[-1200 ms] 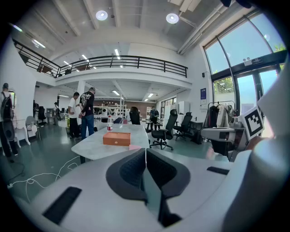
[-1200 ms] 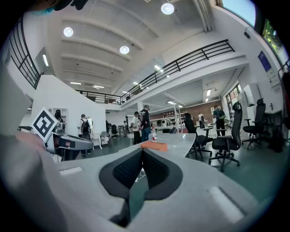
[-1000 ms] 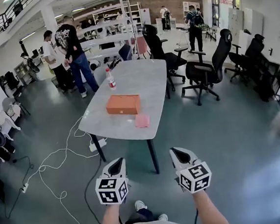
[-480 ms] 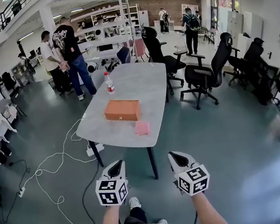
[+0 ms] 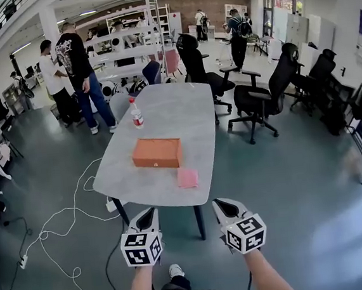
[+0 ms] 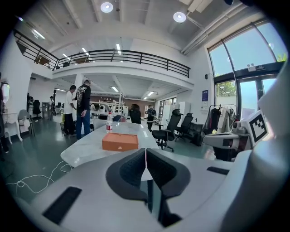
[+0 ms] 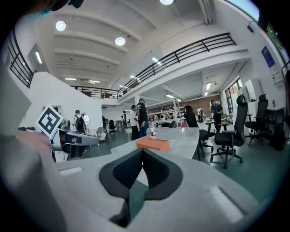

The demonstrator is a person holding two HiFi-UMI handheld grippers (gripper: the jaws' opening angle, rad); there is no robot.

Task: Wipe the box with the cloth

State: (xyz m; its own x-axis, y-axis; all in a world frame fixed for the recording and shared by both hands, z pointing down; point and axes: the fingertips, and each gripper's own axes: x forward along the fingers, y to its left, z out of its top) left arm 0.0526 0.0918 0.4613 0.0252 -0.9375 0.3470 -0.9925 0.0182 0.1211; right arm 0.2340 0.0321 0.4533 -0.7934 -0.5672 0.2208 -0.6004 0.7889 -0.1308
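An orange box (image 5: 157,153) lies flat on the grey table (image 5: 139,177), also seen as the orange box (image 6: 120,141) in the left gripper view and the orange box (image 7: 153,143) in the right gripper view. A pink cloth (image 5: 187,177) lies near the table's front edge, right of the box. My left gripper (image 5: 149,211) and right gripper (image 5: 219,202) hover side by side short of the table's near end, over the floor. Both are shut with nothing between the jaws.
A water bottle (image 5: 136,114) stands behind the box. Black office chairs (image 5: 259,95) stand right of the table. White cables (image 5: 60,216) trail over the floor at left. People (image 5: 75,75) stand beyond the table's far left corner.
Both grippers have moved forward toward the table, which now looks nearer and larger. Their jaws have stayed shut.
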